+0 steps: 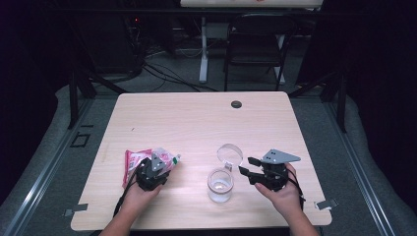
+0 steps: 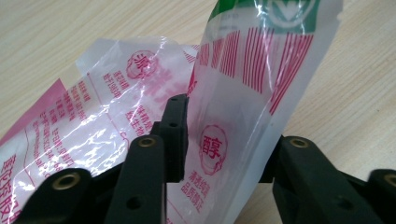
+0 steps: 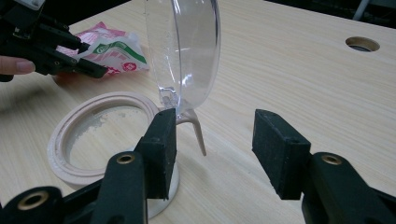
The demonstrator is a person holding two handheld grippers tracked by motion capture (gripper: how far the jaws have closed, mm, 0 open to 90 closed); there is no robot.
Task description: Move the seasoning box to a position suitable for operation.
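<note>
Left gripper (image 2: 224, 140) has its jaws narrowed on the pink-and-white packet (image 2: 243, 93) near the table's (image 1: 196, 113) front-left corner, while right gripper (image 3: 215, 144) gapes wide beside the jar (image 3: 93, 135).

Lab or recording studio, not home. Pale wood table (image 1: 196, 118) with cable hole (image 1: 236, 104) stands alone on grey floor (image 1: 49, 147), black curtains (image 1: 383, 73) on both sides. Dark metal frame legs (image 1: 74, 93) flank table. Behind: folding chair (image 1: 255, 44), white desk leg (image 1: 203, 49), loose cables (image 1: 162, 73), electronics rack with red light (image 1: 136, 20). Tape marks (image 1: 75, 209) at table corners.
</note>
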